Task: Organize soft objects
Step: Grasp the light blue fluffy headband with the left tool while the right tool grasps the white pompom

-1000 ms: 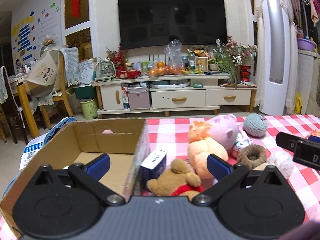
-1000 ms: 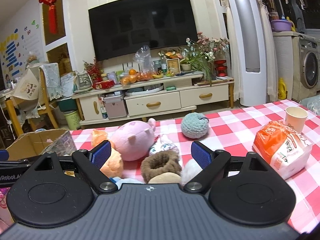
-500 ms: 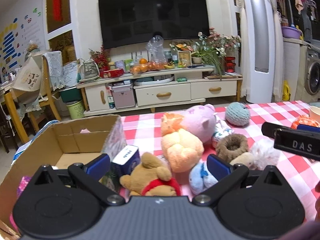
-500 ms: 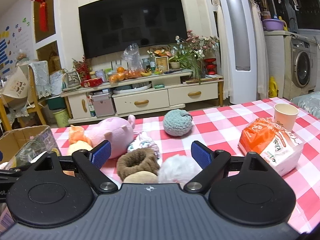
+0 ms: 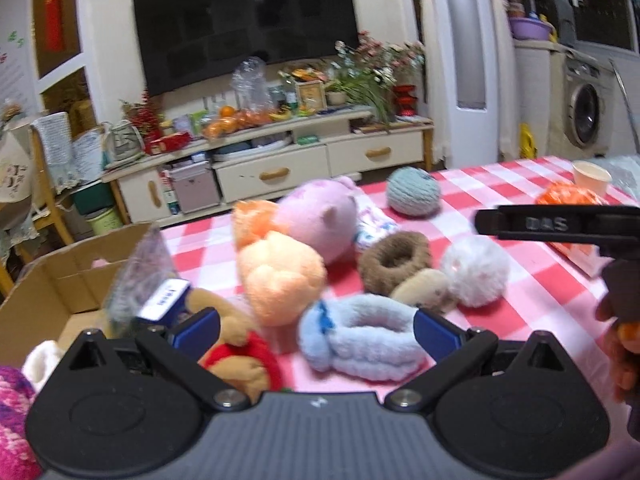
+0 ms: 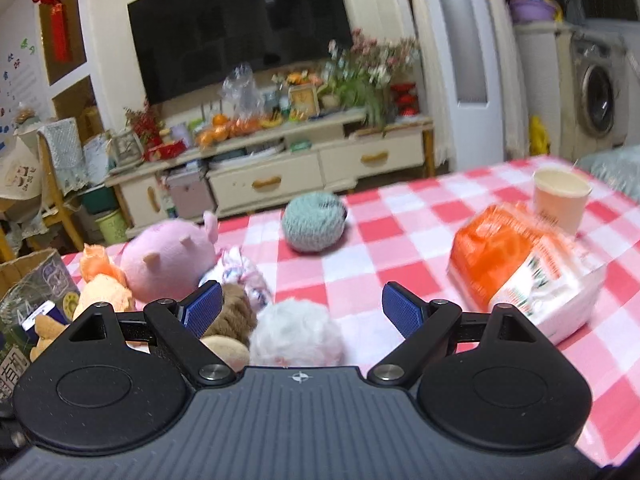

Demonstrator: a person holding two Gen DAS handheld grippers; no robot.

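Left gripper (image 5: pixel 316 330), jaws spread wide, is seen above a pale-blue plush ring (image 5: pixel 362 338) at lower centre. Right gripper (image 6: pixel 302 310), jaws likewise apart, is framed around a white pompom (image 6: pixel 296 336); a cardboard box (image 5: pixel 60 280) is shown at left

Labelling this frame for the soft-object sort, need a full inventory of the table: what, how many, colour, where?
cardboard box: 1, brown, left table edge
pig plush: 1, pink, far centre
peach plush: 1, peach-orange, in front of the pig
bear plush: 1, brown with red shirt, beside the box
fluffy band: 1, light blue, between left gripper fingers, untouched
brown ring: 1, brown, centre
white pom: 1, white, right of the ring
yarn ball: 1, teal-grey, far side
orange packet: 1, orange-white, right
paper cup: 1, cream, far right
left gripper: open, low over the band
right gripper: open, over the white pom
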